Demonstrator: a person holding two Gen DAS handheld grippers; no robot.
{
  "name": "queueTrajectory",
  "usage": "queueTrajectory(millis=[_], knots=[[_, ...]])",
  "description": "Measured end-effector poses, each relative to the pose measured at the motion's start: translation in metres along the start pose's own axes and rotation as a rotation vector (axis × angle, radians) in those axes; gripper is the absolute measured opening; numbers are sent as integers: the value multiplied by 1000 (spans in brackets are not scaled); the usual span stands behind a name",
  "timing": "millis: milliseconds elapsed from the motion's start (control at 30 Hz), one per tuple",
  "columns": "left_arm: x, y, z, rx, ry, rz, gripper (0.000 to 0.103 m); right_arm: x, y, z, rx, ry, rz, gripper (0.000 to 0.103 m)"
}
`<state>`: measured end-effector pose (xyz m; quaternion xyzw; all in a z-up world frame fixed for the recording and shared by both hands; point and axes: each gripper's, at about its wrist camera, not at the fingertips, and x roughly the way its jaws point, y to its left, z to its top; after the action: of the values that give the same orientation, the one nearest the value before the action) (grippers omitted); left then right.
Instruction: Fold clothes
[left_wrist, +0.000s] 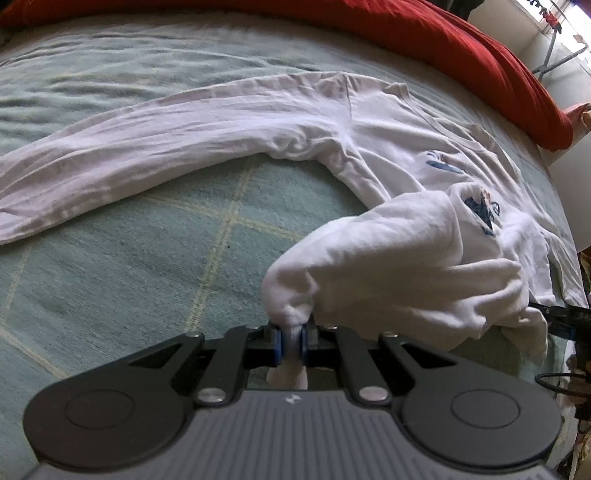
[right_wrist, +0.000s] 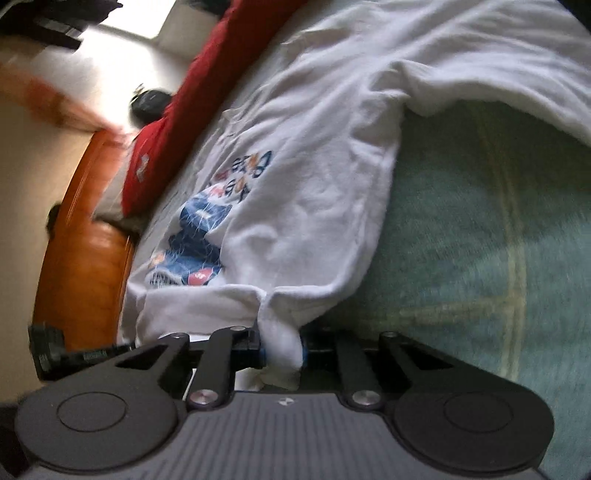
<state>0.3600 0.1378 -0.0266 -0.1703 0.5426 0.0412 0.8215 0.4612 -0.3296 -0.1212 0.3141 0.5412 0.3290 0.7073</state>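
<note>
A white long-sleeved shirt (left_wrist: 369, 147) lies spread on a bed covered by a pale green bedspread (left_wrist: 129, 266) crossed by thin yellow lines.

In the left wrist view, the left tongs (left_wrist: 290, 341) are closed tight on a bunched fold of the shirt's white cloth, with a small tail of fabric hanging out behind the blue pads (left_wrist: 279, 341). From that pinch, a lifted hump of cloth rises ahead and to the right of the tongs, folded over toward the shirt's chest. 1 long sleeve (left_wrist: 129, 147) stretches flat across the bedspread, far ahead and off to the left of the tongs. A blue printed design (left_wrist: 480, 210) shows partly, tucked under the lifted fold. Beyond the shirt, a red blanket (left_wrist: 461, 40) runs along the far edge of the bed.

In the right wrist view, which is tilted and somewhat blurred, the right tongs (right_wrist: 282, 350) are also clamped on a wad of white cloth at the shirt's edge. The shirt (right_wrist: 332, 166) spreads away ahead of them, with a blue, orange and white print (right_wrist: 199, 240) ahead and to the left. Bare green bedspread (right_wrist: 480, 240) lies ahead and to the right. A red blanket (right_wrist: 184, 110) and an orange wooden bed frame (right_wrist: 81, 258) sit farther left.
</note>
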Motion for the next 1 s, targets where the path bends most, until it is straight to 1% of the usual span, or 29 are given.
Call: queueTrajectory(millis=[33, 67, 100, 167, 200, 267, 300, 333, 367, 467, 533, 600, 633, 700, 733, 767, 800, 833, 1000], knots=[[-1, 0, 0, 0, 1, 1, 7, -1, 3, 0, 9, 0, -10, 19], [-1, 1, 0, 1, 3, 1, 7, -3, 6, -3, 9, 0, -13, 26], [-1, 0, 0, 3, 4, 1, 7, -4, 10, -7, 9, 1, -15, 29], [1, 0, -1, 4, 8, 0, 7, -6, 10, -17, 23, -17, 11, 43], [2, 0, -2, 1, 11, 0, 7, -7, 8, -20, 41, -31, 30, 45], [3, -1, -2, 0, 12, -6, 7, -10, 5, -26, 81, -60, 69, 54], [4, -1, -3, 0, 11, -9, 7, -7, 5, -28, 81, -71, 78, 57], [5, -2, -3, 0, 12, -11, 7, -5, 5, -30, 78, -81, 85, 59], [6, -2, -3, -1, 15, -12, 7, -2, 5, -31, 76, -92, 92, 59], [9, -3, -4, -10, 23, -11, 7, 14, 2, -27, 77, -97, 150, 58], [8, -4, -3, -9, 21, -15, 7, 16, 4, -25, 81, -74, 168, 58], [8, -3, -3, -4, 24, -12, 7, 13, 7, -30, 93, -32, 186, 58], [8, -2, -3, -6, 25, -11, 7, 14, 5, -36, 97, -28, 194, 58], [10, -2, -3, -16, 27, -9, 7, 18, 0, -41, 108, -31, 206, 55], [10, -1, -3, -21, 28, -8, 7, 21, -3, -39, 116, -34, 209, 39], [11, -2, -2, -22, 28, -8, 7, 26, -8, -36, 124, -25, 195, 16], [11, -3, -2, -19, 28, -7, 7, 31, -12, -33, 132, -15, 180, 8], [10, -4, -2, -14, 28, -7, 7, 32, -15, -33, 133, -12, 186, 9], [10, -2, -2, -13, 30, -5, 7, 22, -5, -37, 145, 35, 144, 9]])
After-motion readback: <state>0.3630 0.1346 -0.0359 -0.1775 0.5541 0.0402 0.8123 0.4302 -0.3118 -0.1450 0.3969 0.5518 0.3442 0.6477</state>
